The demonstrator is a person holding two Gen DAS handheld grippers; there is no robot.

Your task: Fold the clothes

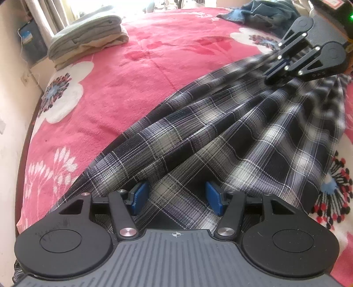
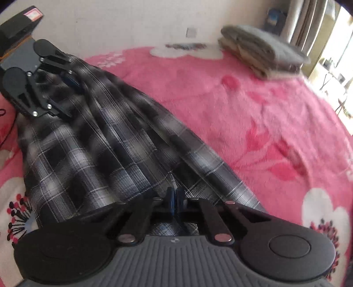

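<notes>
The plaid garment lies in long pleated folds on the pink floral blanket, stretched between the 2 grippers. The left gripper sits over one end of the plaid w/ its blue pads spread wide apart, released, cloth lying beneath and between them. The right gripper is clenched on the other end, pads pinched together on a ridge of plaid fabric; right-wrist view is motion-blurred.

The blanket covers a bed: pink pile w/ white and red flowers. Beyond the plaid, well apart near the blanket's far edge, is a folded grey-and-beige stack. A dark blue heap of clothes lies past the plaid's right-gripper end. Between plaid and stack the blanket is bare. A pale wall runs along the blanket's edge; curtains and a bright window are behind the stack.
</notes>
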